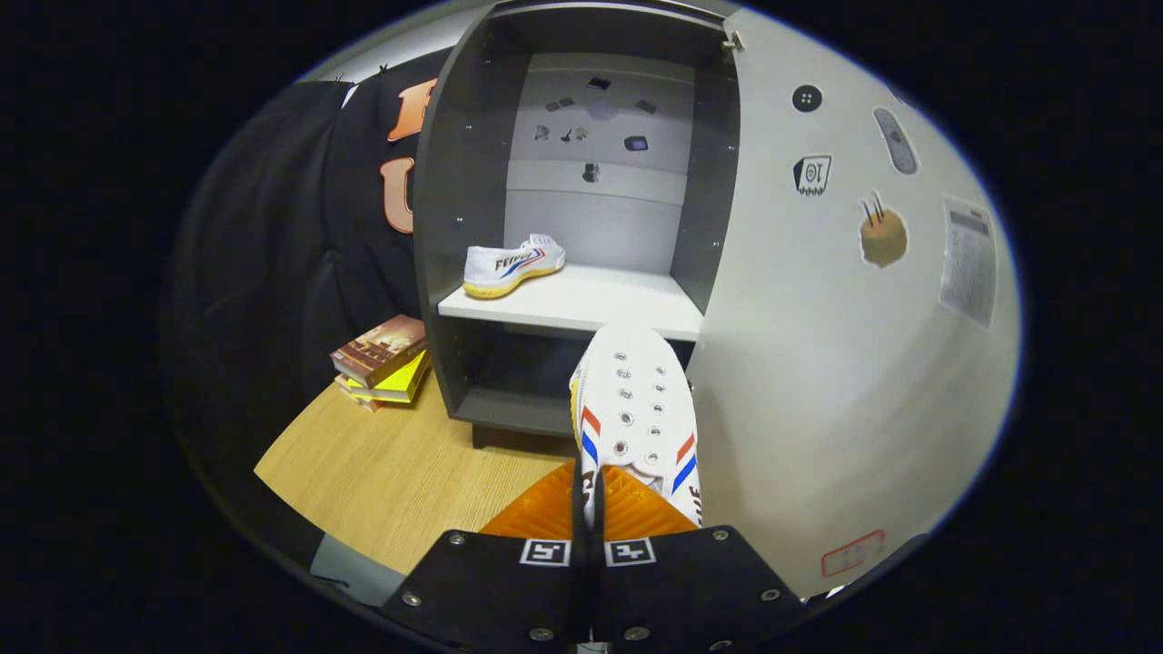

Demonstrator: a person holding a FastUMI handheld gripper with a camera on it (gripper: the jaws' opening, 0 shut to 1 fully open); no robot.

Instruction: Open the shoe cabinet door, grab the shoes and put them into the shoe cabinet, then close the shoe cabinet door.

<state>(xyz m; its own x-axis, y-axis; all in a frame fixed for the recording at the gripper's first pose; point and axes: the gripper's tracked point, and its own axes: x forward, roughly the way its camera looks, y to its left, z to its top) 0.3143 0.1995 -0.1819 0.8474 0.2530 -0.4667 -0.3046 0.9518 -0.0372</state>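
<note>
One white canvas lace-up shoe (636, 409), fingers (545, 513) clenching its heel collar, is risking clipping the grey cabinet's open door (818, 363) or white shelf (581, 304) edge.

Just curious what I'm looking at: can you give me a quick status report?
Hand-held gripper shut on second shoe. First shoe on cabinet shelf, door open. Door close beside held shoe.

Two white shoes: one on the cabinet (436, 163) shelf's left edge (511, 267), one clamped between the gripper (589, 495) fingers (639, 400). One open door (818, 363) carrying several stickers. Stacked books (382, 359), about three, on the wooden floor (400, 472) beside the cabinet.
</note>
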